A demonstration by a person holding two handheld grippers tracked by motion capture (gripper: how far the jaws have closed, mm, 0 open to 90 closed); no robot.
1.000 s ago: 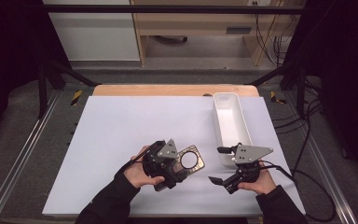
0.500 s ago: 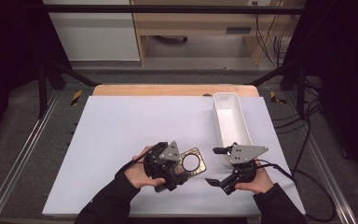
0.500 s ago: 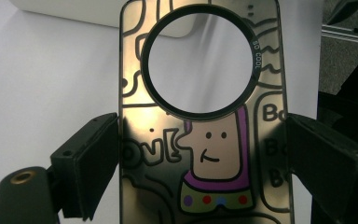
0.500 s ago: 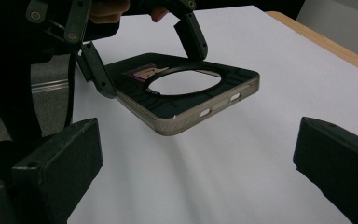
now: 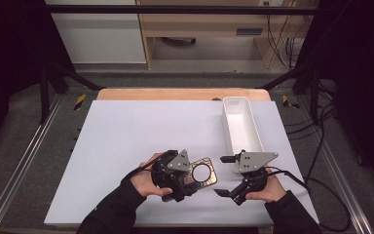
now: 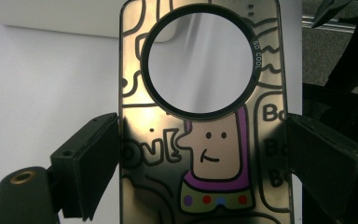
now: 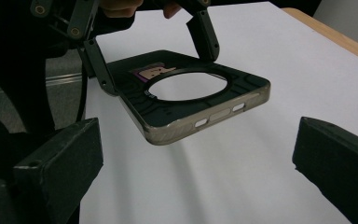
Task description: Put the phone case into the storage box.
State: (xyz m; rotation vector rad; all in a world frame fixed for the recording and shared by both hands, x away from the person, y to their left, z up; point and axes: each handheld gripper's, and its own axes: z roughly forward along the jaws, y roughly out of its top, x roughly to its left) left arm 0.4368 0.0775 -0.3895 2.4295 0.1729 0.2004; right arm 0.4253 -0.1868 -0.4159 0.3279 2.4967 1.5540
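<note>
A dark translucent phone case (image 6: 200,135) with a cartoon print and round cut-out is clamped by its long edges in the left gripper (image 5: 177,171), held clear of the white table sheet (image 5: 141,131), apparently presented for transfer. The right gripper (image 5: 229,176) is held with jaws spread, just beside it.

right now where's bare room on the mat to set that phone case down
The far-left stretch of the white mat, from its far edge down to the left gripper, lies bare. Crowded: the near right, where the phone case, right gripper and white tray sit close together.
</note>
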